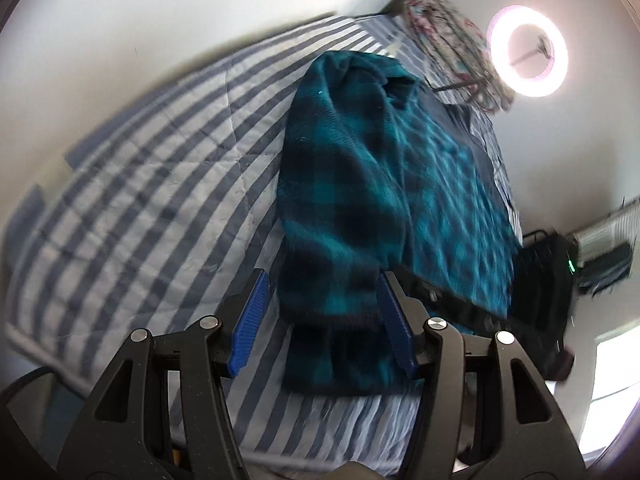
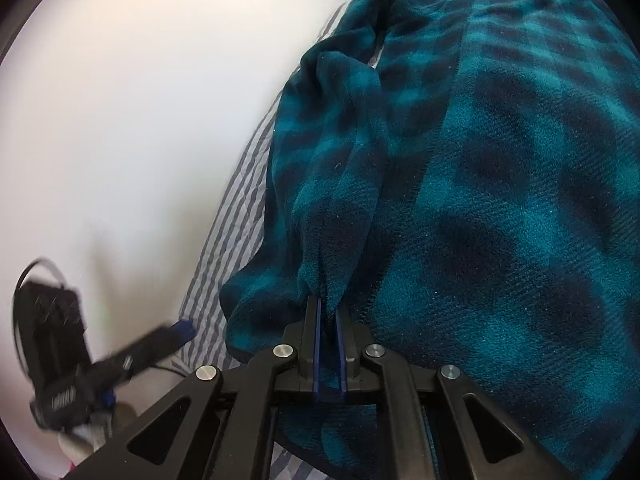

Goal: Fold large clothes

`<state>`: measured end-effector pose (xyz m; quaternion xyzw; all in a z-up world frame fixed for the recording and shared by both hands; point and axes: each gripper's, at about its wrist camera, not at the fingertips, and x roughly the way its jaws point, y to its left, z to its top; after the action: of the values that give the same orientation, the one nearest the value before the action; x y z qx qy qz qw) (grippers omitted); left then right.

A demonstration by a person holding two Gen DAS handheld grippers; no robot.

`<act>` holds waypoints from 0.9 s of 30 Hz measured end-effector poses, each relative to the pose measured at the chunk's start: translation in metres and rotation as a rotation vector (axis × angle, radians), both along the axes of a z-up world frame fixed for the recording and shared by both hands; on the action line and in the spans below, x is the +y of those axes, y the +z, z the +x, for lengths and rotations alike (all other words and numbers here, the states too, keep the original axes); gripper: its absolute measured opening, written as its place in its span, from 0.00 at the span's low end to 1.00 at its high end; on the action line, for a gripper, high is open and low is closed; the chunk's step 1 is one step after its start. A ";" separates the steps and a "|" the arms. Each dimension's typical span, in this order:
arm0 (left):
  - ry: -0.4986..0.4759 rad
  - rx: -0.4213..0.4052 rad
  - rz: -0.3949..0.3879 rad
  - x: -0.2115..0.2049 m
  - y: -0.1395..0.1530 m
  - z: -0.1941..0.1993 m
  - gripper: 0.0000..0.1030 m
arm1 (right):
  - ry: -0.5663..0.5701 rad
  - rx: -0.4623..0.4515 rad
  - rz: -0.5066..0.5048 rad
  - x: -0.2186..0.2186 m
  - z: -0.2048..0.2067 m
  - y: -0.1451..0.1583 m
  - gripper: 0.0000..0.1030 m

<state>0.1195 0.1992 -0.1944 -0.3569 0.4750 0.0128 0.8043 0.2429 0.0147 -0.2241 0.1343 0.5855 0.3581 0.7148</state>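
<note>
Teal plaid fleece (image 1: 360, 184) lay on bed's striped quilt (image 1: 152, 152), partly folded, sleeve draped along its left side. Left gripper (image 1: 320, 320) was open above fleece's near end, blue pads (image 1: 250, 320) on either side of sleeve cuff, not pressing it. Right gripper (image 2: 329, 320) was clamped on bunched fold of fleece (image 2: 480, 200), cloth pinched between nearly closed pads. Ring light (image 1: 528, 52) glowed beyond bed; white wall (image 2: 140, 100) ran alongside.

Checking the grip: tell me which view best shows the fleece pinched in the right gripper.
Right wrist view: the right gripper is shut on the teal plaid fleece, close up. The left wrist view shows the whole fleece, that pinch hidden.
</note>
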 end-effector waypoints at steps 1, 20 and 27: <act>0.004 0.014 -0.002 0.000 -0.005 0.006 0.56 | 0.003 -0.003 0.001 0.002 0.001 0.000 0.08; 0.012 -0.146 0.182 -0.010 0.051 0.007 0.03 | 0.041 -0.130 -0.046 -0.018 -0.003 0.031 0.22; -0.089 -0.206 0.359 -0.028 0.090 -0.003 0.03 | 0.009 -0.146 -0.064 -0.017 0.027 0.051 0.29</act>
<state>0.1161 0.1715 -0.1042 -0.1859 0.3957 0.0252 0.8990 0.2695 -0.0020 -0.1728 0.0823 0.5437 0.3515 0.7577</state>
